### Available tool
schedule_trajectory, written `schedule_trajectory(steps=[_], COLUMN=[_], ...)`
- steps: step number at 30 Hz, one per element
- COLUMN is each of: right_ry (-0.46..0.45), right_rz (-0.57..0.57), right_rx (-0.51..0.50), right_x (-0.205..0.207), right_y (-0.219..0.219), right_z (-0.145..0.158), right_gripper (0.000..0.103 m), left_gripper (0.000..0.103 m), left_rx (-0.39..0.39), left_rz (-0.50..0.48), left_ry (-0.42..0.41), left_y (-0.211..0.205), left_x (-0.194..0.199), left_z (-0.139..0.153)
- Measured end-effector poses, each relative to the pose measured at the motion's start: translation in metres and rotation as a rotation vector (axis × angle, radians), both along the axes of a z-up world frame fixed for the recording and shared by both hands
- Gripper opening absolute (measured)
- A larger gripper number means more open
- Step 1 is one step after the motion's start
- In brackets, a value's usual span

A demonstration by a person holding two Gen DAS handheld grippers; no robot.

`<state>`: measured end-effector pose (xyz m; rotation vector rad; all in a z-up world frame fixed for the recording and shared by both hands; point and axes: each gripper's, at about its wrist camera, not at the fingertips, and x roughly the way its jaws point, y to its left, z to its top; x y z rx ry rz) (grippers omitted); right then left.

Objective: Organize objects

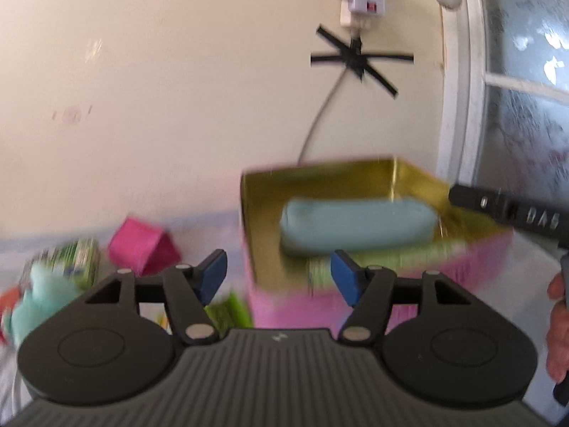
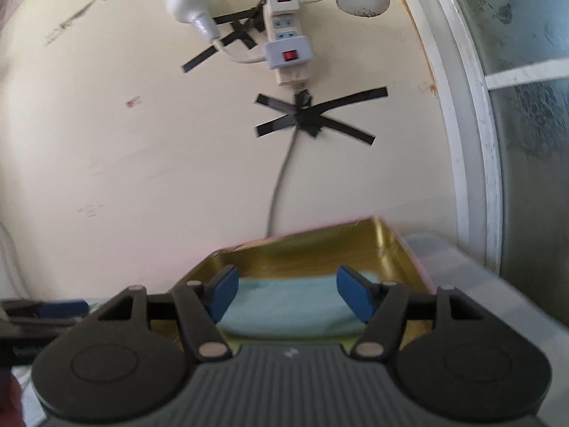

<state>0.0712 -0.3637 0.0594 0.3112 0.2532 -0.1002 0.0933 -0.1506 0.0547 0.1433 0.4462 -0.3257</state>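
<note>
- The left claw [image 1: 277, 279] is spread wide with nothing between its blue pads [image 1: 213, 275]; it sits low, just in front of the near wall of the tin, which suggests it is free to fetch another loose item.
- The right claw [image 2: 286, 293] is also wide and empty, raised over the near rim of the tin with the pouch showing between its pads; from this angle I judge it is placed over the container, not gripping anything.
- Loose things lie on the counter toward its left side: a light blue soft toy [image 1: 30, 302] nearest, a green patterned packet [image 1: 76, 259] behind it, and a pink box [image 1: 142, 251] tipped on its side farther back. They look unsorted, so they are probably what is left to put away.
- The tin [image 1: 373, 281], pink outside and gold inside, stands open near the back of the counter by the wall, serving as the collecting place.
- A light blue pouch [image 1: 357, 226] lies flat inside the tin, across its floor.
- Behind it a cable [image 2: 281, 178] runs up the wall to a power strip [image 2: 286, 35] held by black tape.
</note>
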Motion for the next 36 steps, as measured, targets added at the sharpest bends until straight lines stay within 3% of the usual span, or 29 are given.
schedule_trajectory(steps=[8, 14, 21, 24, 30, 36], right_ry=[0.114, 0.262, 0.311, 0.32, 0.326, 0.324], right_rz=[0.021, 0.119, 0.221, 0.259, 0.313, 0.339], right_rx=[0.111, 0.113, -0.026, -0.047, -0.079, 0.151], right_x=[-0.034, -0.023, -0.014, -0.011, 0.005, 0.042], right_y=[0.031, 0.06, 0.11, 0.129, 0.156, 0.148], right_z=[-0.035, -0.055, -0.051, -0.049, -0.045, -0.047], right_gripper=[0.065, 0.065, 0.07, 0.071, 0.073, 0.07], left_gripper=[0.067, 0.076, 0.08, 0.08, 0.081, 0.088], left_rx=[0.078, 0.082, -0.009, -0.012, -0.089, -0.113], left_rz=[0.004, 0.064, 0.163, 0.208, 0.241, 0.221], left_ry=[0.144, 0.138, 0.169, 0.163, 0.161, 0.164], left_y=[0.04, 0.082, 0.137, 0.152, 0.176, 0.177], left_x=[-0.036, -0.057, -0.062, -0.065, -0.066, -0.066], left_z=[-0.053, -0.064, -0.063, -0.062, -0.06, -0.061])
